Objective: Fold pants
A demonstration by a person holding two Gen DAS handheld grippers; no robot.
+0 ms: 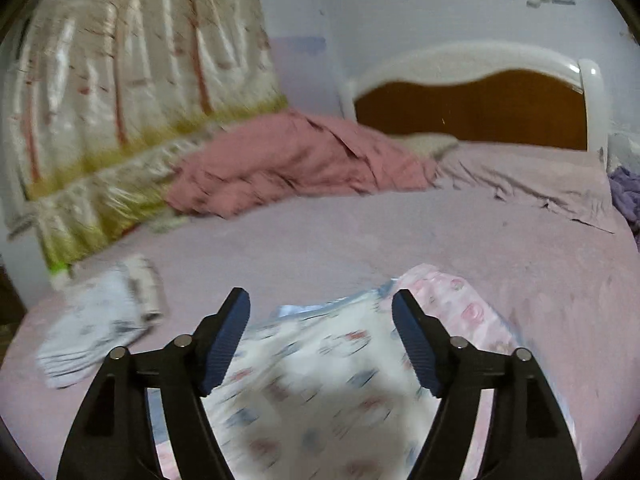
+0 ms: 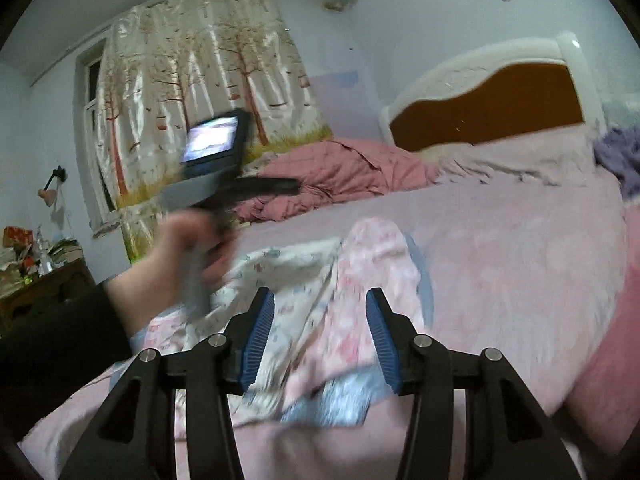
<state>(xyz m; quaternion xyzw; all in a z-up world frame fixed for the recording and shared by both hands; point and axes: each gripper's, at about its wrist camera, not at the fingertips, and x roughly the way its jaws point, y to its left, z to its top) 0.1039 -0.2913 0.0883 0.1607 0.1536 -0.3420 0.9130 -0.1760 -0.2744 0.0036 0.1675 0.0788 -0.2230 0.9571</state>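
Observation:
The pants (image 1: 320,380) are white with small prints and a pale pink part (image 1: 452,300). They lie rumpled on the pink bed sheet (image 1: 400,232), close in front of both grippers. My left gripper (image 1: 320,300) hangs open above them, with nothing between its blue pads. In the right wrist view the pants (image 2: 316,320) spread under my right gripper (image 2: 320,300), which is open, its pads clear of the cloth. A hand (image 2: 172,256) in a dark sleeve holds the blurred left gripper up at the left, above the pants' left side.
A folded white garment (image 1: 104,320) lies at the bed's left edge. A bunched pink duvet (image 1: 300,160) and a pillow lie by the white and brown headboard (image 1: 480,108). Purple cloth (image 1: 624,192) sits far right. A cluttered wooden nightstand (image 2: 40,280) stands under the tree-print curtain (image 2: 192,80).

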